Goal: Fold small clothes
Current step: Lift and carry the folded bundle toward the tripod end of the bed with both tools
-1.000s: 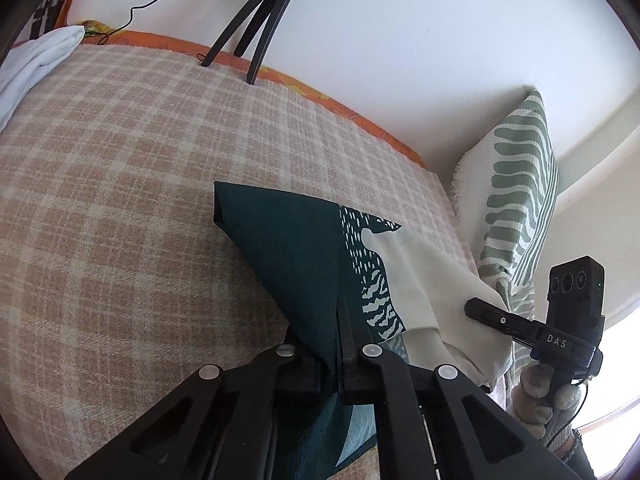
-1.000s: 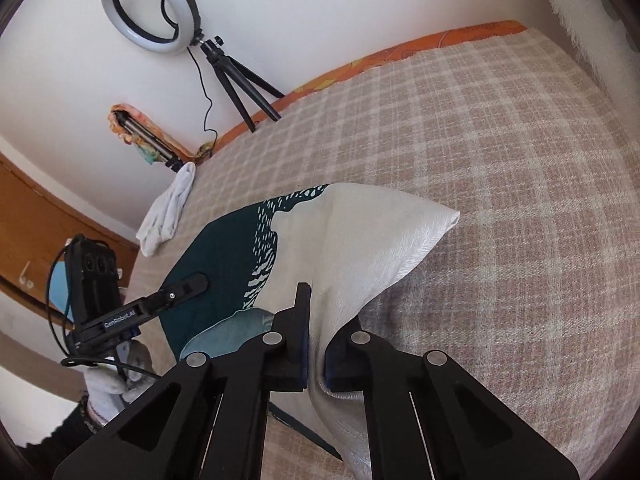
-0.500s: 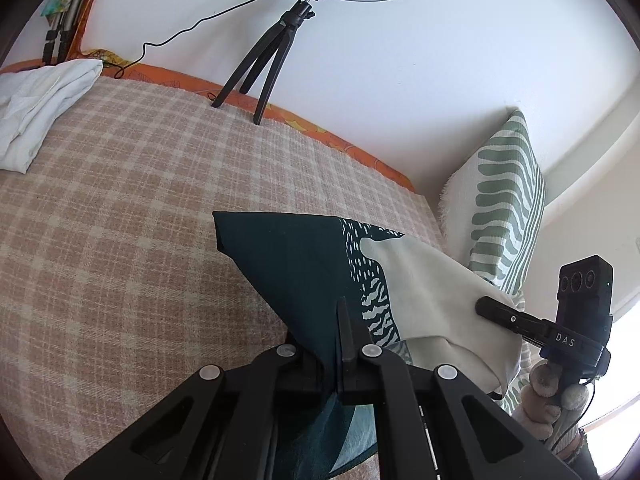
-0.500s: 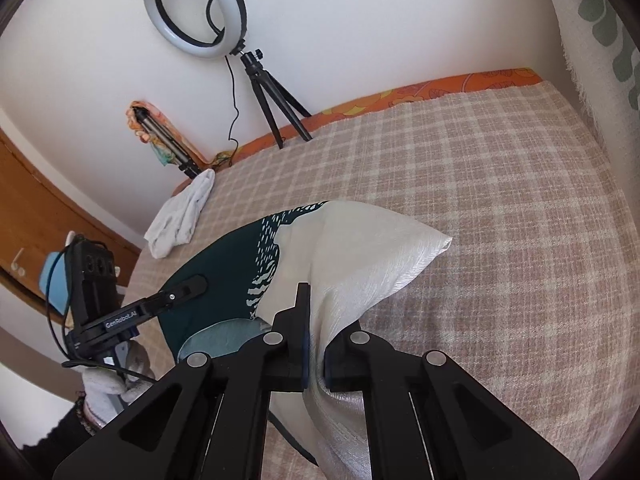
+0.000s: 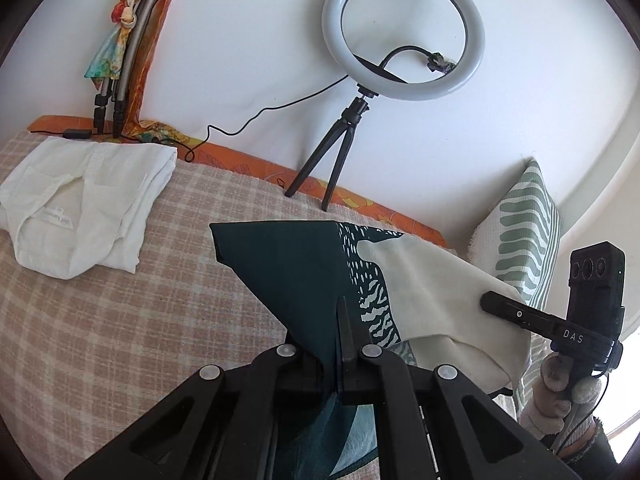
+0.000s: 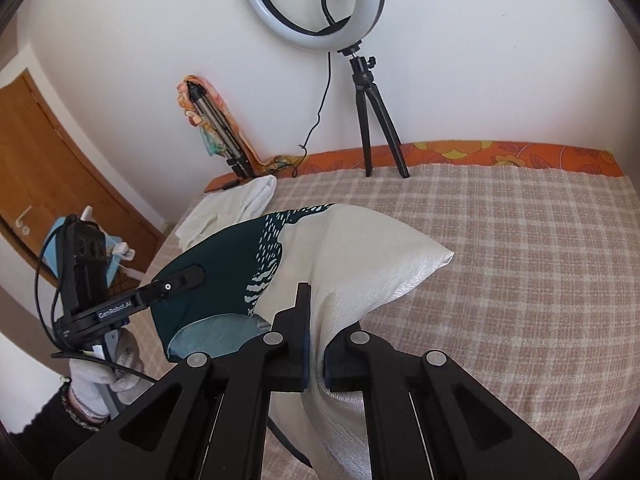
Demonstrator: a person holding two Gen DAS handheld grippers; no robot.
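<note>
A small cloth, dark teal (image 5: 288, 272) on one side and cream (image 6: 360, 256) on the other with a white pattern between, hangs stretched above the checked bed cover (image 5: 100, 340). My left gripper (image 5: 332, 364) is shut on its teal edge. My right gripper (image 6: 316, 356) is shut on its cream edge. Each gripper also shows in the other's view, the right one (image 5: 520, 314) at the cream end, the left one (image 6: 176, 284) at the teal end. The cloth's lower part is hidden behind the jaws.
A folded white garment (image 5: 80, 204) lies at the bed's far left. A ring light on a tripod (image 5: 400, 32) stands at the wall edge, a folded tripod with a scarf (image 5: 120, 40) beside it. A green-striped pillow (image 5: 524, 236) leans at the right. A wooden door (image 6: 48, 168) is beyond.
Both grippers have risen and tilted up with the cloth. The ring light and the white garment have come into view. The grips have not changed.
</note>
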